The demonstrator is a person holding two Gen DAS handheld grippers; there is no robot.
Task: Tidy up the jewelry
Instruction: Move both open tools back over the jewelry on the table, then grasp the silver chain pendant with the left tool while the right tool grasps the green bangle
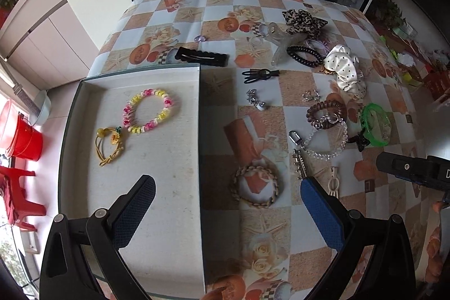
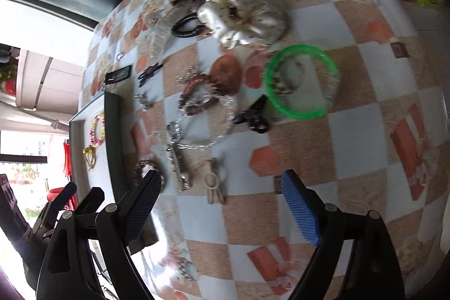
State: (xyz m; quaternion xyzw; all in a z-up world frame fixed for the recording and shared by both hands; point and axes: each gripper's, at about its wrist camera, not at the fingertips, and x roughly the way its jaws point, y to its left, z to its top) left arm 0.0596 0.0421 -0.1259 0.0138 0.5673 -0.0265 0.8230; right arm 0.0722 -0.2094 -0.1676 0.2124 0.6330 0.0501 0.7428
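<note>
The right wrist view is motion-blurred (the clear bracelet (image 2: 209, 128) especially); the tray (image 1: 140, 215) is cut off below.

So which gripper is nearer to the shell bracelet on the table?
Left. The left gripper hangs open with the shell bracelet between its fingers. The right gripper is open beside it, nearer the cream clip.

Left claw (image 1: 227, 187) spread wide; right claw (image 2: 222, 184) spread wide.
</note>
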